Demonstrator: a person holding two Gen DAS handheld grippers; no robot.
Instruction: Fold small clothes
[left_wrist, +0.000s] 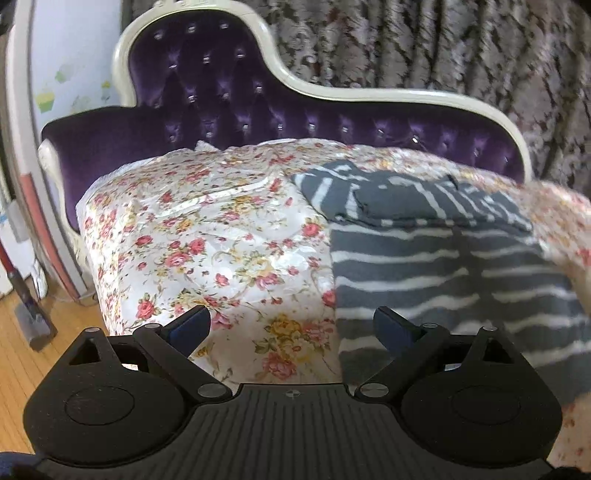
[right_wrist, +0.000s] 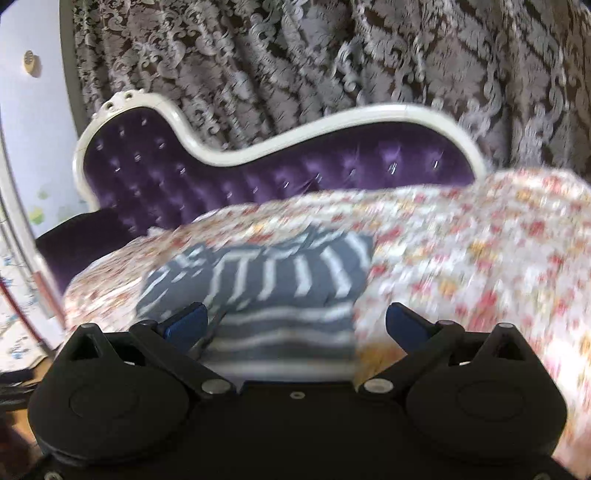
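Observation:
A small grey garment with white stripes (left_wrist: 443, 258) lies on a floral-covered seat (left_wrist: 207, 236), its far part folded over into a thicker band with the stripes turned the other way. My left gripper (left_wrist: 291, 326) is open and empty, above the cover at the garment's left edge. In the right wrist view the same garment (right_wrist: 280, 295) lies just ahead of my right gripper (right_wrist: 295, 325), which is open and empty over its near edge. That view is blurred.
The seat is a purple tufted chaise with a white frame (left_wrist: 258, 99), against a patterned curtain (left_wrist: 443, 44). A wooden floor (left_wrist: 22, 354) and a vacuum head (left_wrist: 35, 325) are at the left. The floral cover stretches right of the garment (right_wrist: 480, 258).

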